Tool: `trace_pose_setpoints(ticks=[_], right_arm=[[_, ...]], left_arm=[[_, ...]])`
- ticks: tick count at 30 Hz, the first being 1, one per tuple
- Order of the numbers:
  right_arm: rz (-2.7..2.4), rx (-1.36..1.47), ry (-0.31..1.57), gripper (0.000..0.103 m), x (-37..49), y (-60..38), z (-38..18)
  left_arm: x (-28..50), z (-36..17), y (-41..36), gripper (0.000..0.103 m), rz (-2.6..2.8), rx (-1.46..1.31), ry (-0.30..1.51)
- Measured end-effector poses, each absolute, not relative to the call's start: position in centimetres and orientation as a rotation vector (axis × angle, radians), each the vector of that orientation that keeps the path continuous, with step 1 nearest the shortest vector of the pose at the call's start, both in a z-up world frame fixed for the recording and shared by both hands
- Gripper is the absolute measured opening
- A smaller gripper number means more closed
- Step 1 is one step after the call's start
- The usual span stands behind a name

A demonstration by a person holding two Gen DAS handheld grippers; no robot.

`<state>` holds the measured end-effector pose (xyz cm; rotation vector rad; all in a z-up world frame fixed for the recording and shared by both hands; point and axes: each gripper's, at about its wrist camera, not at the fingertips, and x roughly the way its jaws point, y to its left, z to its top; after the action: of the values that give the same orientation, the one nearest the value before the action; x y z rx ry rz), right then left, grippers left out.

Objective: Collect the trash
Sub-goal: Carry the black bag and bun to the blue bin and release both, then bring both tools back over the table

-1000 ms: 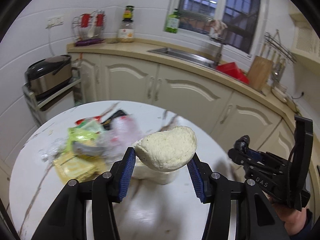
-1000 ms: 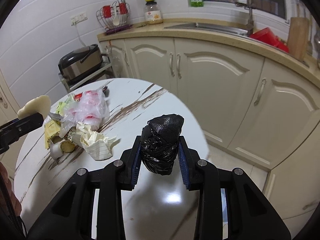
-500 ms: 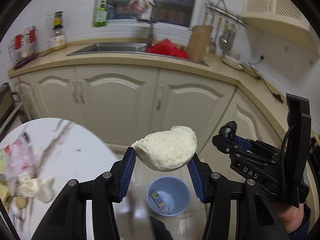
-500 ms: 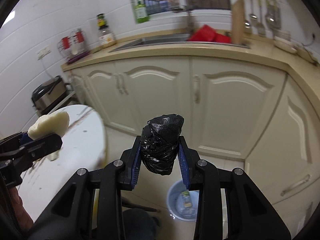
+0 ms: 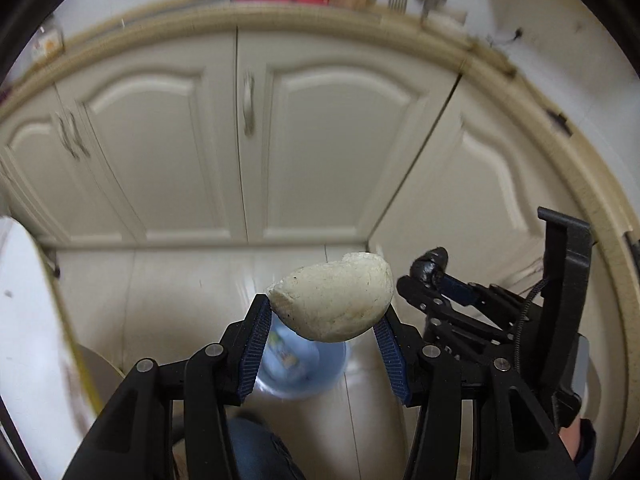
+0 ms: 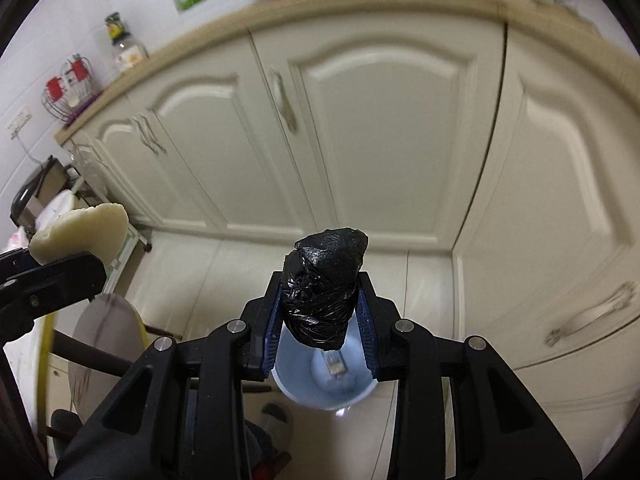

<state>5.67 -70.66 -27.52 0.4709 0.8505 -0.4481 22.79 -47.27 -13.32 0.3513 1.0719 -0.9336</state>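
My left gripper is shut on a pale, half-eaten steamed bun. A wadded black plastic bag is clamped in my right gripper. Both hang above a light blue bin on the tiled floor, which also shows below the black wad as the bin with a small carton inside. The right gripper with its black wad appears at the right of the left wrist view. The bun and left gripper show at the left edge of the right wrist view.
Cream cabinet doors and a corner counter stand behind the bin. The white round table's edge is at the left, and a round stool stands beside it. A person's trouser leg is below the grippers.
Both grippers swung away from the table and its trash pile, tilted downward, and now hang over the blue bin. The bun and the black bag stay gripped throughout.
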Motion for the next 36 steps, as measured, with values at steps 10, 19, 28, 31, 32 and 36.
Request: trace_pose_setpoints(ticks=[10, 19, 28, 31, 32, 36], right_arm=[[-0.372, 0.609, 1.004, 0.033, 8.0, -72.9, -37.1], [-0.350, 0.695, 1.031, 0.084, 8.5, -73.6, -40.4], [-0.377, 0.716, 1.050, 0.103, 8.8, -73.6, -40.1], [-0.392, 0.719, 1.037, 0.103, 8.7, -73.3, -39.0], [-0.393, 0.719, 1.028, 0.103, 8.6, -73.2, -38.5], [-0.407, 0.684, 0.985, 0.103, 8.5, -72.1, -35.3]], left_arm=[[29.2, -21.1, -54.5, 0.049, -0.819, 0.449, 1.299], [31.9, -22.0, -58.2, 0.057, -0.729, 0.498, 1.267], [32.7, -21.0, -58.3, 0.060, -0.691, 0.479, 1.212], [32.8, -19.7, -57.1, 0.060, -0.698, 0.452, 1.181], [32.5, -19.3, -55.9, 0.060, -0.700, 0.443, 1.166], [30.5, -17.4, -50.9, 0.065, -0.712, 0.400, 1.108]])
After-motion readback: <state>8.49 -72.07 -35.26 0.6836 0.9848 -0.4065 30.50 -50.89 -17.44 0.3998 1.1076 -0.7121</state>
